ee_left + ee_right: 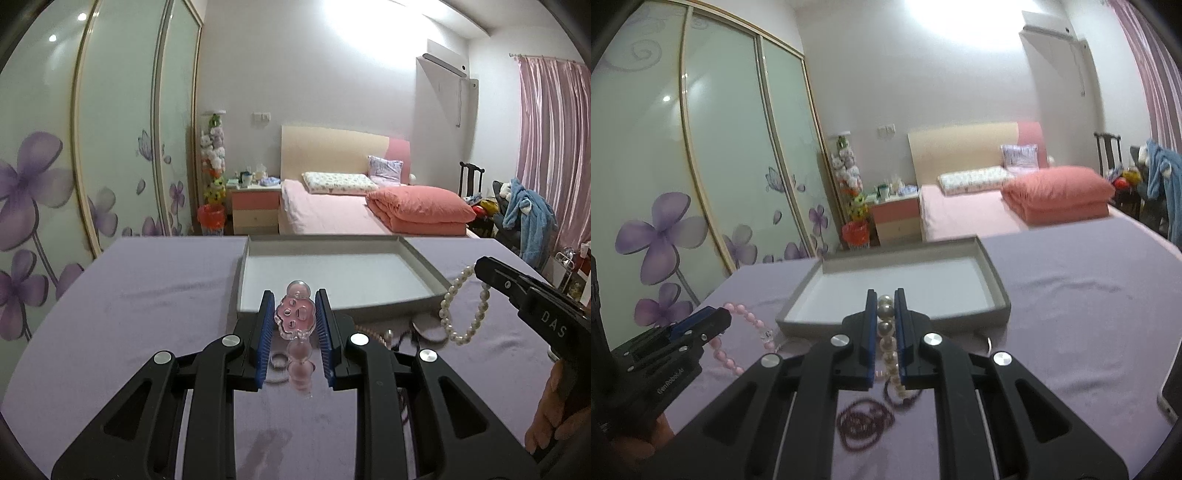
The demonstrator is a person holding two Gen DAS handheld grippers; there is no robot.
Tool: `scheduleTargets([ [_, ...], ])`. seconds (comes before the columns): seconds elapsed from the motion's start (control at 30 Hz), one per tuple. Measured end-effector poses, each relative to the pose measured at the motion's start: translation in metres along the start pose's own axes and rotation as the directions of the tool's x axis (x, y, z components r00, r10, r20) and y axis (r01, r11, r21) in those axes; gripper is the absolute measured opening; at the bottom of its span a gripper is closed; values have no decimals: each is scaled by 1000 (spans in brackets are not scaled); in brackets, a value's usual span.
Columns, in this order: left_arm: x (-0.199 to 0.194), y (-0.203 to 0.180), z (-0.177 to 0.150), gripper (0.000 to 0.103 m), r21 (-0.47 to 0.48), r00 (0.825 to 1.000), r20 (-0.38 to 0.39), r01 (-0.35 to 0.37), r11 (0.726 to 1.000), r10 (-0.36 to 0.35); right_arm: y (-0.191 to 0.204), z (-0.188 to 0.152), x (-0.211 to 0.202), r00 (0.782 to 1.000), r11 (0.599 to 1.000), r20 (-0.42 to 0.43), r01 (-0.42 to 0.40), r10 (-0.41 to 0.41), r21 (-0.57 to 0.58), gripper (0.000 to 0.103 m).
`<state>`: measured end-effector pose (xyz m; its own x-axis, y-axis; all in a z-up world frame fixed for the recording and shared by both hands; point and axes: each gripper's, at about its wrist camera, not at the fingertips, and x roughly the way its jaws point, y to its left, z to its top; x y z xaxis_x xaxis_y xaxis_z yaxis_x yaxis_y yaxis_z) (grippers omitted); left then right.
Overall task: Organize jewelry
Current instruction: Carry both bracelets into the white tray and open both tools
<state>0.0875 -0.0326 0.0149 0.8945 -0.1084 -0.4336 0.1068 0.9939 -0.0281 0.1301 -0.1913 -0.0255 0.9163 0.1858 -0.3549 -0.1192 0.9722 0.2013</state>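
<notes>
Above the lilac-clothed desk (pixel 147 295): left gripper (pixel 295 314) clamped on pink bead bracelet (pixel 295 314), right gripper (pixel 885 314) on white pearl bracelet (pixel 885 325). Shallow grey cardboard tray (pixel 255 266) empty; dark bead strands (pixel 864 421) left lying.

Each camera rides just behind its own gripper's fingers, low over the purple-covered table (pixel 147 295), and looks forward and slightly down at the open grey tray (pixel 424 269), which sits close ahead. The left view faces the tray squarely with the right gripper (pixel 480 266) at its right; the right view sees the tray (pixel 993 280) with the left gripper (pixel 716 314) at its left. Beyond the tray both share the bed (pixel 332 210) and the flowered wardrobe doors (pixel 110 147).
</notes>
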Motion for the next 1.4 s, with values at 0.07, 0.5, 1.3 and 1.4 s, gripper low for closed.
scheduleTargets([
  [0.07, 5, -2, 7, 24, 5, 1000, 21, -6, 1000, 6, 1, 7, 3, 1000, 1000, 25, 7, -7, -11, 10],
  [0.5, 67, -10, 33, 24, -6, 1000, 15, -15, 1000, 15, -6, 39, 66, 996, 998, 71, 60, -58, -25, 10],
  [1.3, 148, 4, 41, 35, -51, 992, -116, 37, 998, -43, -51, 36, 180, 987, 993, -131, 100, -91, 68, 42],
  [1.4, 140, 14, 46, 35, -76, 994, -102, 35, 996, -42, -55, 35, 172, 987, 991, -131, 103, -91, 82, 42],
])
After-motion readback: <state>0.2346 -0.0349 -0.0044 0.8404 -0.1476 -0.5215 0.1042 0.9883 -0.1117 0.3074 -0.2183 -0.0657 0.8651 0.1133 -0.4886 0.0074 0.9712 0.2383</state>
